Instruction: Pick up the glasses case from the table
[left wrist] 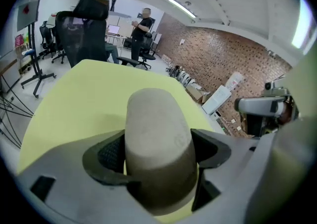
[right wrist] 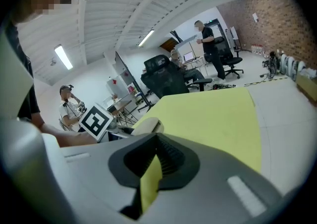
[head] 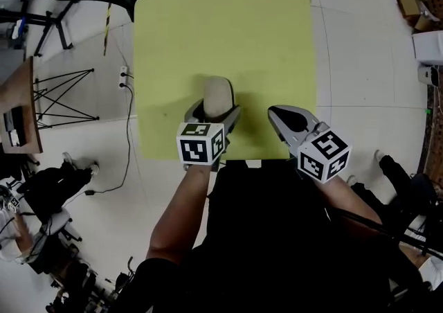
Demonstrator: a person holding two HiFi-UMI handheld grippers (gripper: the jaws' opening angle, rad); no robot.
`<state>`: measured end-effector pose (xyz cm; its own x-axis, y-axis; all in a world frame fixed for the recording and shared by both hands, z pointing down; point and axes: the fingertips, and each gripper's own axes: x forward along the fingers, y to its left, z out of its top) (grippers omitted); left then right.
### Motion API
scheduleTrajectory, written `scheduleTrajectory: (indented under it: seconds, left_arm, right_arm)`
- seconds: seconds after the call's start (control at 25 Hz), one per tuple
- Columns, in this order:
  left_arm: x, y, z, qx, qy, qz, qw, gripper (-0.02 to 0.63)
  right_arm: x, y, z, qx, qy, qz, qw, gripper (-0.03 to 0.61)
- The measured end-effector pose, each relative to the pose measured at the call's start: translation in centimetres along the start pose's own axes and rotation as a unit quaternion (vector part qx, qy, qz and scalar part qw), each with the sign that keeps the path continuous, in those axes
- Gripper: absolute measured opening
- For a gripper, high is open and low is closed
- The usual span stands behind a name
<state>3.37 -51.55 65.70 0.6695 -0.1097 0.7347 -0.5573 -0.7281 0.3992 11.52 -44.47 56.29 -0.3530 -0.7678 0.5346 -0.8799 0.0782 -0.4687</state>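
Two grippers show in the head view above the near edge of the yellow table (head: 221, 28): the left gripper (head: 217, 105) around the glasses case (head: 218, 88), the right gripper (head: 275, 114) beside it. The left gripper view alone shows the pads clamped on the case's sides, seemingly clear of the table. The lift looks under way and calls for a steady rise. The right gripper view shows its jaws together and empty.
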Motion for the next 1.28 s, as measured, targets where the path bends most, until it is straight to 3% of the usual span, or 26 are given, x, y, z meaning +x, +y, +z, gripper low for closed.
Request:
scheduleTrajectory:
  seconds: [0.36, 0.68, 0.96, 1.12, 1.28]
  left_arm:
    - [-9.5, -2.9, 1.3, 0.03, -0.08, -0.046, 0.9952, 0.402]
    - [-16.1, -6.3, 0.4, 0.066, -0.123, -0.075, 0.9874, 0.402]
    - [-19.6, -10.4, -1.2, 0.054, -0.171, -0.042, 0.983, 0.4]
    - [-21.0, -13.1, -1.9, 0.01, -0.195, -0.041, 0.9798, 0.4]
    - [-21.6, -17.7, -2.7, 0.009, -0.22, -0.036, 0.9748, 0.399]
  right_arm:
    - [-1.8, 7.4, 0.1, -0.036, -0.032, -0.004, 0.999, 0.003]
    - [-5.0, 11.8, 0.9, -0.087, -0.073, -0.014, 0.993, 0.003]
    - [-10.4, 13.3, 2.1, -0.131, -0.109, 0.019, 0.985, 0.003]
    - [-14.5, 13.8, 2.8, -0.155, -0.137, 0.044, 0.977, 0.003]
    - [-19.7, 11.9, 2.2, -0.164, -0.162, 0.046, 0.972, 0.003]
